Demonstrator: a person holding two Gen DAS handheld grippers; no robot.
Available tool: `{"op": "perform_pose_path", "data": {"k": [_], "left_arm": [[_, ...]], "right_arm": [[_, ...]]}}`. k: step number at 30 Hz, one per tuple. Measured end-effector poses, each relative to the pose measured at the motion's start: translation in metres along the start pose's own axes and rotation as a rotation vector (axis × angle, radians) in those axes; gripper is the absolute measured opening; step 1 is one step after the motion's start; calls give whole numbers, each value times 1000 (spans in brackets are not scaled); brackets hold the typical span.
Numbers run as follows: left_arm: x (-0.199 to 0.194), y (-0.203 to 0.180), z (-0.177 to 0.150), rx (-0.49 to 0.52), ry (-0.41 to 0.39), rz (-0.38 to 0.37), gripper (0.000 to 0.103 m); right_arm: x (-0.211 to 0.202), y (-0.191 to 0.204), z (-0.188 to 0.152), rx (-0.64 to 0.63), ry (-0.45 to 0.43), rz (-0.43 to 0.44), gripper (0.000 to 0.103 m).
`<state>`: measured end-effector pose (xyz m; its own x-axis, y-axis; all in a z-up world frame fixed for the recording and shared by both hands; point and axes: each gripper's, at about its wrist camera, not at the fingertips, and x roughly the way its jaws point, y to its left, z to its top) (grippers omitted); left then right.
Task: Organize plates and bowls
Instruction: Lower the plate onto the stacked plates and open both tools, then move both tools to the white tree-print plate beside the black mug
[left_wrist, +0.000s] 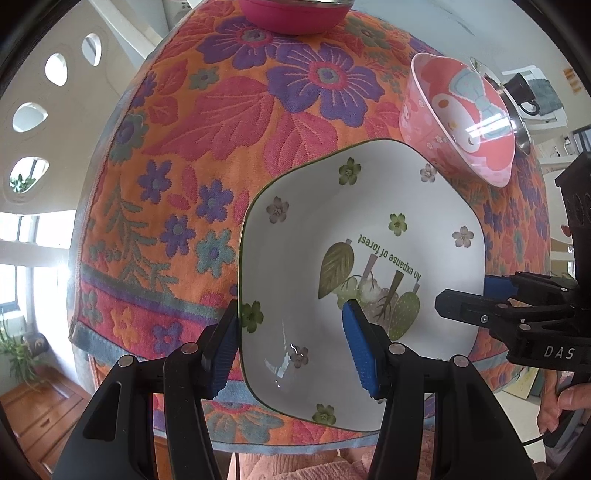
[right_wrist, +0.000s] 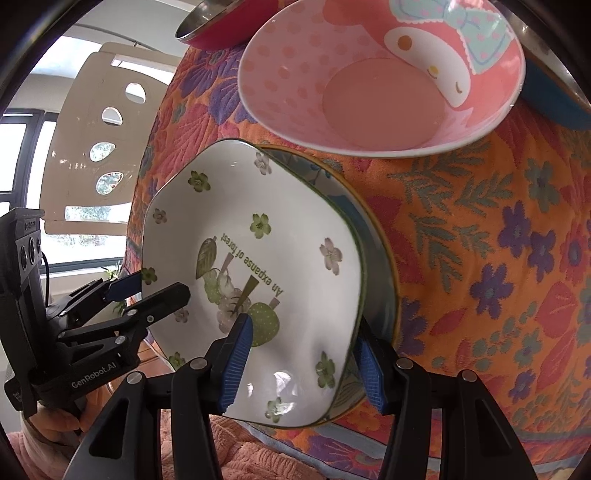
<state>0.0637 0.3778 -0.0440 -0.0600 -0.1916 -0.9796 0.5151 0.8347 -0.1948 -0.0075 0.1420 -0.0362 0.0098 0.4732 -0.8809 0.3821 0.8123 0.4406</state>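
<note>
A white plate with green flowers and the words "An expanse of forest" (left_wrist: 332, 236) (right_wrist: 280, 221) lies near the table's front edge, on top of a second plate with a blue and gold rim (right_wrist: 373, 236). My left gripper (left_wrist: 290, 347) is shut on the white plate's left rim. My right gripper (right_wrist: 303, 362) is shut on the right rim of the white plate; it also shows in the left wrist view (left_wrist: 476, 295). The left gripper shows in the right wrist view (right_wrist: 147, 291). A pink cartoon bowl (left_wrist: 461, 118) (right_wrist: 384, 74) stands just behind the plates.
A floral orange cloth (left_wrist: 207, 155) (right_wrist: 498, 240) covers the table. A magenta bowl with a steel lining (left_wrist: 295, 14) (right_wrist: 221, 26) stands at the back. A blue bowl with a steel rim (right_wrist: 554, 99) sits behind the pink bowl. A chair with oval holes (right_wrist: 103, 140) stands beyond.
</note>
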Motion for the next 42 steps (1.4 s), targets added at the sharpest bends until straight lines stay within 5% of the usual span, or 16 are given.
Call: {"op": "perform_pose_path", "data": {"k": [14, 24, 34, 42], "left_arm": [[0, -17, -4, -21, 23, 58, 51], [-13, -15, -13, -162, 53, 79, 53], [-61, -26, -3, -266, 33, 123, 60], [-85, -61, 48, -273, -8, 135, 64]], "right_arm": [[-7, -11, -2, 8, 49, 35, 52], [-25, -7, -7, -107, 76, 29, 53], [-86, -14, -4, -243, 45, 96, 54], [-154, -45, 24, -298, -41, 126, 56]]}}
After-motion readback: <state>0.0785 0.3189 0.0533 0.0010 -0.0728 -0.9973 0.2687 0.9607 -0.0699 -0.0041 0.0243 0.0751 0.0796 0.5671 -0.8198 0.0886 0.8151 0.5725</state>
